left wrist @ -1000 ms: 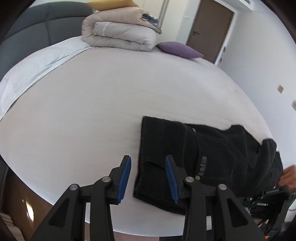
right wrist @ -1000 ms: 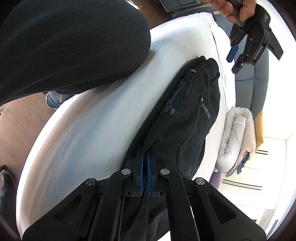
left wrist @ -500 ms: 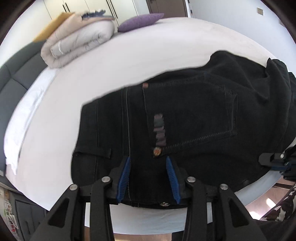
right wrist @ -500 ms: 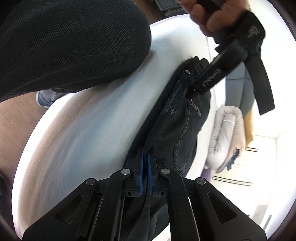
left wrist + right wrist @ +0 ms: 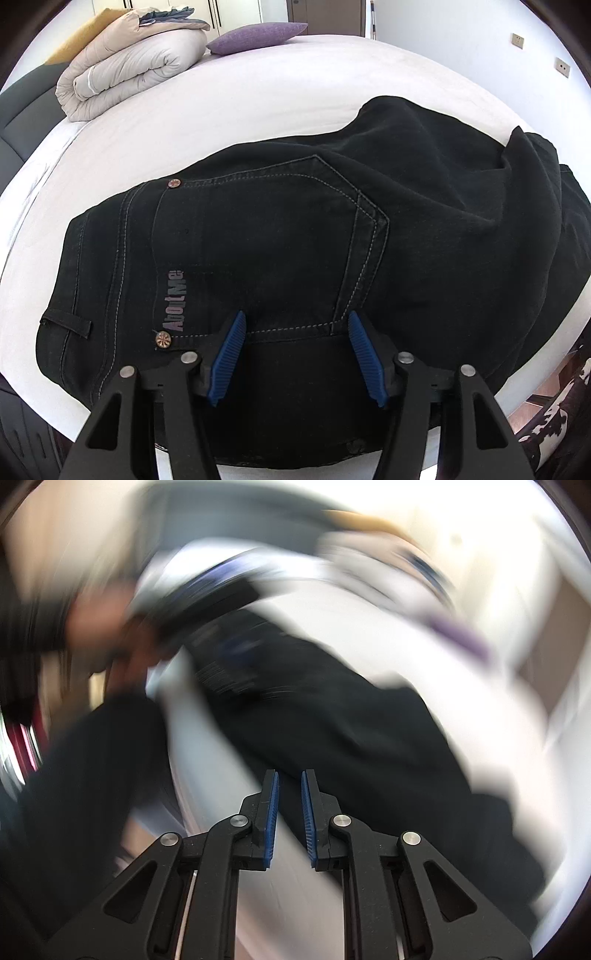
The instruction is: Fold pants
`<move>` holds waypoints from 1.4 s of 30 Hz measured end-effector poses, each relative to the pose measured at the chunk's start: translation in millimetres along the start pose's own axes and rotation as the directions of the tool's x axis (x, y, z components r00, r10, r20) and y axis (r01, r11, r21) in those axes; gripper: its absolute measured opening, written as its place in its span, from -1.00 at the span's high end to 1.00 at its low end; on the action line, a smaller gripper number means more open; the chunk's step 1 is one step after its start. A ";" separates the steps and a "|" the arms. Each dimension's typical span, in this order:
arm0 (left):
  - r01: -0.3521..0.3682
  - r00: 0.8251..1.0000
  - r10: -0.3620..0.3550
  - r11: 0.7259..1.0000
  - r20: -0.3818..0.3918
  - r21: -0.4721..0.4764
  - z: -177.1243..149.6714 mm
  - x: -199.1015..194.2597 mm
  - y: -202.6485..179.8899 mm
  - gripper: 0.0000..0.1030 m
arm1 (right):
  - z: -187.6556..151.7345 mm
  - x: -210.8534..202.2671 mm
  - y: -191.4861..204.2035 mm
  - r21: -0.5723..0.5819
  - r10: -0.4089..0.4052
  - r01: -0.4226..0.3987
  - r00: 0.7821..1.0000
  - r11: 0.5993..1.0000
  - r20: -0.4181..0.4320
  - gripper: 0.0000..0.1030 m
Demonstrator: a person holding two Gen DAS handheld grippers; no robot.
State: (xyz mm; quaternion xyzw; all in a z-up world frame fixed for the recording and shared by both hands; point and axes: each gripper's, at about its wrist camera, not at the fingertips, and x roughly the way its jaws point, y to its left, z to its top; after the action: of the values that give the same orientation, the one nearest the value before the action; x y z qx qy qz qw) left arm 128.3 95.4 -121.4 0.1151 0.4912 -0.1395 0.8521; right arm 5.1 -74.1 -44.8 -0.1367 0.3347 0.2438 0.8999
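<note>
Black jeans [image 5: 295,229] lie folded on the white bed [image 5: 258,88], back pocket and "AboutMe" label facing up. My left gripper [image 5: 295,328] is open, its blue pads just over the near edge of the jeans below the pocket, holding nothing. In the blurred right wrist view, my right gripper [image 5: 288,790] is slightly open and empty, above the bed beside the jeans [image 5: 351,720]. The left gripper and the hand holding it show as a blur at upper left of that view [image 5: 207,602].
A folded beige duvet [image 5: 129,70] and a purple pillow [image 5: 255,35] lie at the far side of the bed. A grey headboard [image 5: 14,110] stands at left. The bed's near edge and the floor [image 5: 546,387] are at lower right.
My left gripper moved down close over the jeans and stayed open. My right gripper let go of the trouser fabric, opened a little and swung quickly away, blurring its view.
</note>
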 end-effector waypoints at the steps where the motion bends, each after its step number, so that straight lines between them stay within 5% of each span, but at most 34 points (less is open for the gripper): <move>1: 0.002 1.000 -0.002 1.000 -0.007 -0.008 0.4 0.6 1.7 -0.20 | -7.3 -14.9 -33.3 0.160 0.007 -0.011 1.000 0.987 0.030 0.75; 4: 0.003 1.000 -0.004 1.000 -0.026 -0.031 4.0 3.5 2.7 -0.21 | -44.5 -55.4 -133.3 0.566 -0.064 -0.002 0.993 0.824 0.097 0.37; 5: -0.001 1.000 0.000 0.999 -0.029 -0.035 4.5 4.3 1.9 -0.21 | -62.5 -67.8 -165.7 0.688 -0.079 -0.029 0.989 0.725 0.125 -0.15; 6: -0.006 0.999 0.005 0.999 -0.032 -0.037 9.9 7.1 3.3 -0.21 | -79.2 -78.8 -192.1 0.784 -0.105 -0.057 0.982 0.619 0.154 -0.38; 8: -0.013 0.999 0.012 0.999 -0.036 -0.044 16.7 10.6 1.6 -0.21 | -107.1 -101.0 -230.5 0.879 -0.187 -0.116 0.956 0.463 0.225 -0.38; 11: -0.021 0.999 0.019 0.998 -0.041 -0.055 22.8 14.4 0.9 -0.21 | -108.8 -114.4 -249.3 0.879 -0.267 -0.049 0.943 0.475 0.197 -0.38; 13: -0.024 0.999 0.022 0.998 -0.041 -0.060 24.0 17.1 -1.9 -0.21 | -104.5 -105.1 -255.6 0.882 -0.229 -0.016 0.963 0.471 0.140 -0.38; 15: -0.028 0.999 0.026 0.998 -0.037 -0.063 20.6 21.6 -10.3 -0.21 | -106.5 -81.0 -263.0 0.914 -0.142 0.001 0.988 0.406 0.063 -0.38; 19: -0.032 0.999 0.030 0.997 -0.027 -0.069 13.7 18.4 -11.4 -0.22 | -114.6 -38.2 -279.7 0.955 -0.038 0.030 0.999 0.296 -0.020 -0.38; 25: -0.026 1.000 0.025 0.997 -0.012 -0.071 6.2 18.5 -7.5 -0.22 | -81.7 1.6 -297.1 0.956 0.058 0.061 0.995 0.287 -0.080 -0.38; 34: -0.013 1.000 0.013 0.997 -0.003 -0.076 1.8 10.9 -3.6 -0.22 | 40.3 0.0 -413.8 0.919 0.003 0.090 0.995 0.384 -0.099 -0.38; 38: -0.017 1.000 0.017 0.996 0.003 -0.086 1.5 10.1 -3.0 -0.23 | 46.9 -25.3 -439.7 0.923 -0.037 0.045 0.999 0.383 -0.034 -0.38; 40: -0.020 1.000 0.021 0.996 0.004 -0.086 1.2 9.6 -3.0 -0.24 | 37.1 -43.7 -428.1 0.911 0.000 -0.013 1.000 0.412 0.015 -0.38; 42: -0.024 1.000 0.025 0.996 0.002 -0.082 2.3 8.0 -4.6 -0.24 | 7.5 -60.3 -403.9 0.917 0.018 -0.029 1.000 0.398 0.023 -0.38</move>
State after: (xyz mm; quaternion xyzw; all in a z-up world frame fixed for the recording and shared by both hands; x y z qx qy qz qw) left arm 132.3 89.3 -127.5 0.0859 0.4939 -0.1090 0.8584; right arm 183.7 -432.8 34.6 0.3849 0.4111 0.0336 0.8256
